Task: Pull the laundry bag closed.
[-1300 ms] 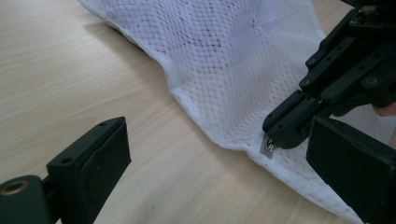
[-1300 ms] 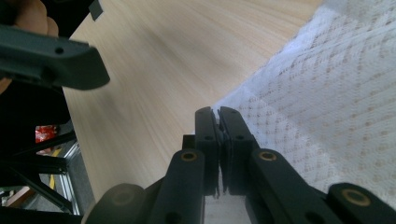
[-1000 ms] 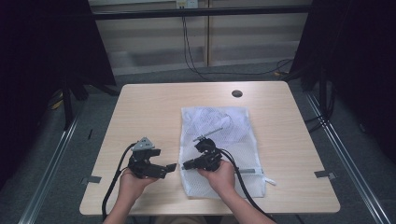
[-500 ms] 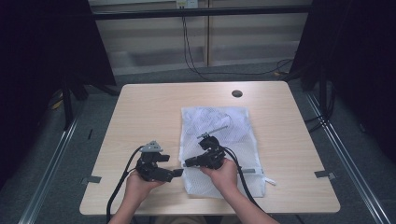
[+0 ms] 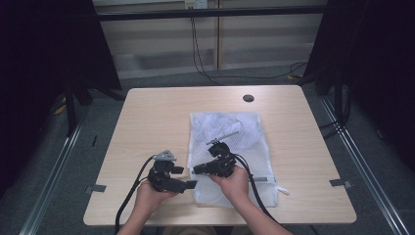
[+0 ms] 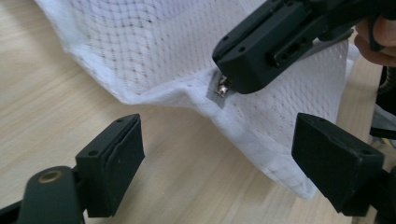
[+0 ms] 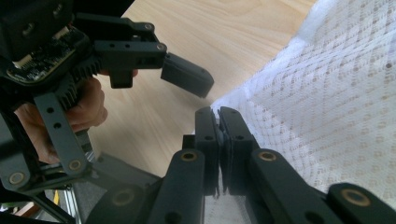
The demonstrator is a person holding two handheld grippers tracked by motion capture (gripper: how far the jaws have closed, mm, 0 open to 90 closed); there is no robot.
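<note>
The white mesh fabric laundry bag [image 5: 230, 152] lies flat on the pale wooden table [image 5: 147, 122], right of the table's centre, its near end close to the table's near edge. A small metal zipper pull [image 6: 223, 87] sits on the bag's left hem, at the near corner.

The right gripper [image 5: 200, 170] is held level in the right hand [image 5: 236, 182], pointing left across the bag's near-left corner. Its 2 black jaws are pressed together on the bag's hem at the zipper pull, lifting that edge slightly off the table.

The left gripper [image 5: 190, 184] lies just left of the bag's near-left corner, held in the left hand [image 5: 152, 196], pointing right toward the bag. Its jaws stand wide apart and have just been closing a little; the bag's edge lies between and beyond them, untouched by the pads.

The left gripper view shows the zipper pull and a grey tab at the tip of the right gripper, detail too small to make out from the high view. The right gripper view shows the closed jaws meeting the hem, with the left gripper's open jaw just beyond. The high view alone shows the bag's full outline and a small dark round grommet [image 5: 248, 98] in the table beyond the bag's far end.

Bare tabletop lies left of the bag and to its right.
</note>
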